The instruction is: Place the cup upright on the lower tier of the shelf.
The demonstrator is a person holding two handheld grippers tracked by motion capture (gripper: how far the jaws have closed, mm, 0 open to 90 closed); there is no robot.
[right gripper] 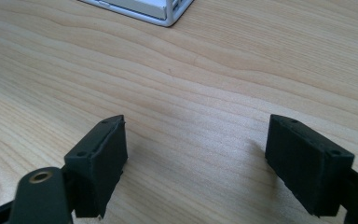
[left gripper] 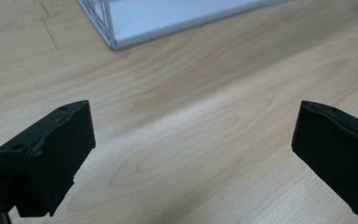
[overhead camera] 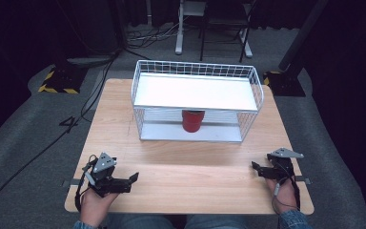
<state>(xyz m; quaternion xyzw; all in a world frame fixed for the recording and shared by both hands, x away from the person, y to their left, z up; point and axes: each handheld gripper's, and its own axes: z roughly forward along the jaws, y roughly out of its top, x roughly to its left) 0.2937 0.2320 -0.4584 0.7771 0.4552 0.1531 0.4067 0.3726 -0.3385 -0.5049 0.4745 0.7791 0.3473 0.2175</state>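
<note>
A: How are the two tools held?

B: The left gripper (overhead camera: 132, 178) and right gripper (overhead camera: 256, 166) rest low at the near corners of the pale wooden table (overhead camera: 181, 162), well apart. Each has its jaws spread wide over bare wood, grasping nothing. This reads as a ready stance, clear of the work.

A: What does the container hold?

B: A white wire rack with two flat shelves (overhead camera: 196, 101) stands at the far middle of the table. Its upper shelf is bare. A red cylindrical cup (overhead camera: 192, 120) stands upright on the lower shelf, near the front edge, presumably within reach through the open front.
</note>
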